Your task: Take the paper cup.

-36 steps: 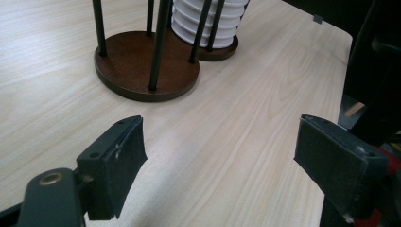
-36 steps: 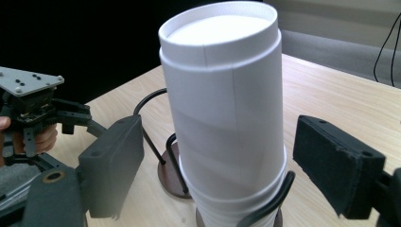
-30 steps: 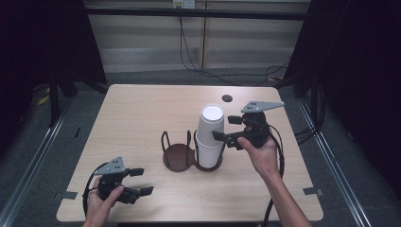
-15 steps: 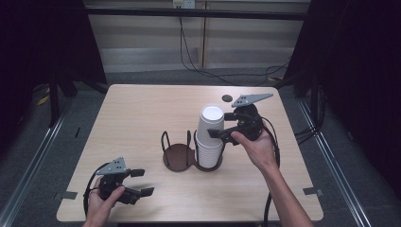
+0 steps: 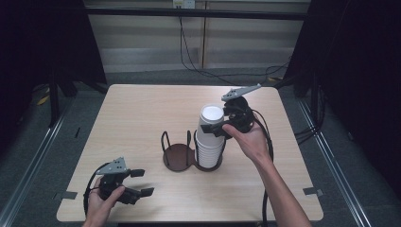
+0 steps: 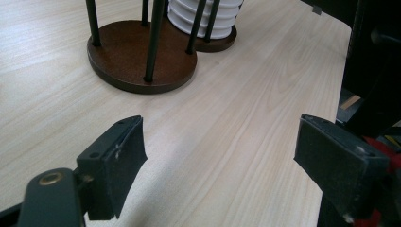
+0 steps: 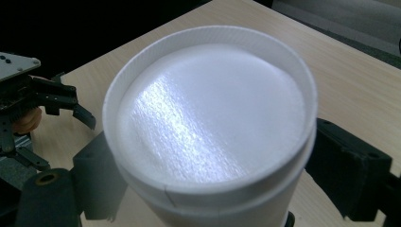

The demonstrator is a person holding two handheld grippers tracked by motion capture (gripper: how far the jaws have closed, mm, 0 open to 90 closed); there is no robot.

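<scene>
A stack of upside-down white foam cups (image 5: 210,144) stands in the right ring of a brown two-ring holder (image 5: 178,156); the left ring is bare. My right gripper (image 5: 215,125) is at the top cup (image 7: 208,118), one jaw on each side of its wall, and looks open around it. My left gripper (image 5: 141,182) rests low near the table's front left corner, open, with nothing between its jaws. The left gripper view has the holder base (image 6: 142,61) and the bottom of the cup stack (image 6: 203,19) ahead of the left gripper (image 6: 220,161).
The wooden table (image 5: 142,118) has bare surface to the left and behind the holder. Its front edge lies just below the left hand. Dark frame posts and floor cables surround the table. The left gripper (image 7: 78,106) lies beyond the cup in the right gripper view.
My right gripper has moved left and up from beside the stack, so its jaws now flank the top cup. The left gripper has stayed in place.
</scene>
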